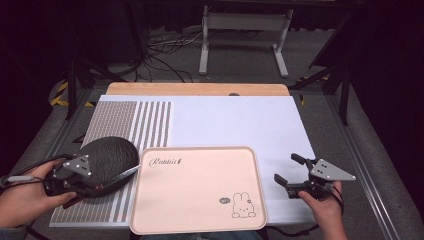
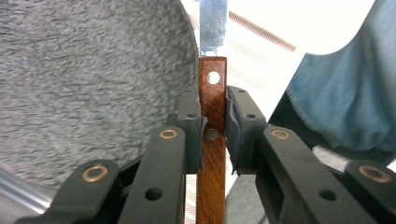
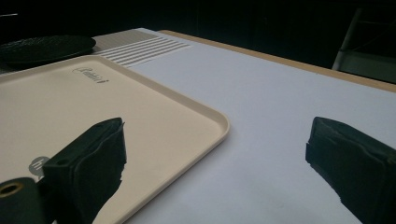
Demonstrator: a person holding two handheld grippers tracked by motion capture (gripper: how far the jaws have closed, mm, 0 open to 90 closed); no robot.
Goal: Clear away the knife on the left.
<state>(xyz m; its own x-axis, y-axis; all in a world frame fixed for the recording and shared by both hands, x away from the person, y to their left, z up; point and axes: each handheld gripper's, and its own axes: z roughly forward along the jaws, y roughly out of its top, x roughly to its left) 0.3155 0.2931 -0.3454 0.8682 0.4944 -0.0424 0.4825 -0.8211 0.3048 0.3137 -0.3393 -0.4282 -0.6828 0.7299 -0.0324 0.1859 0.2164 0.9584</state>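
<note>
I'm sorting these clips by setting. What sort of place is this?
Probably a lab or studio recording setup, not a home: a table under a white sheet, loose cables on the floor, dark surrounds, and metal stand legs behind.

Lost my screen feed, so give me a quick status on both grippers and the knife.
Left gripper shut on knife by its wooden handle, blade toward tray. Right gripper open, holding nothing. Dark plate close beside the knife.

Black two-jaw claws (image 1: 287,172), brass rivets, grey three-cornered plates, trailing cables.
</note>
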